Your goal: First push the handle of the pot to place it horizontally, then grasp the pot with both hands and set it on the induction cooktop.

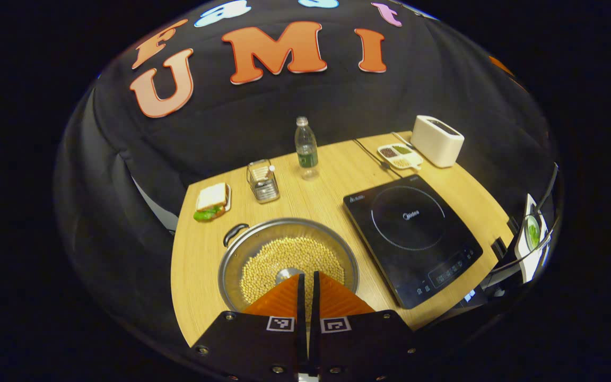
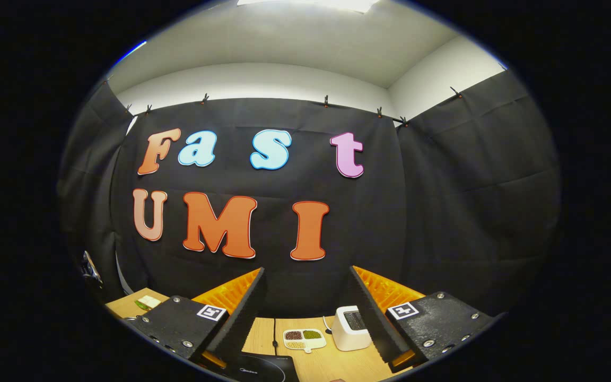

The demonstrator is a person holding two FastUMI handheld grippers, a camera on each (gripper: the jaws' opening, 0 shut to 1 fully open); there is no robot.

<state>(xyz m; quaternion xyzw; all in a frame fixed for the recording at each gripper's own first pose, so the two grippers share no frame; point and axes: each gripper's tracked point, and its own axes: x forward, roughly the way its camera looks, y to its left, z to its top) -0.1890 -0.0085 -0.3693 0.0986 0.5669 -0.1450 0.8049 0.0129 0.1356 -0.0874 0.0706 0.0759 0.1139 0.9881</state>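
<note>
A bean-filled pot is seen at lower centre on the wooden table, its handle angled upper left, beside the induction cooktop. The left gripper is held closed above it, apparently for pushing; the right gripper is held wide open, empty.

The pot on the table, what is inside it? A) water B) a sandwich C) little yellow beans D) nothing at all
C: in the left gripper view the pot holds a heap of small yellowish beans, with a bit of bare metal showing in the middle.
</note>
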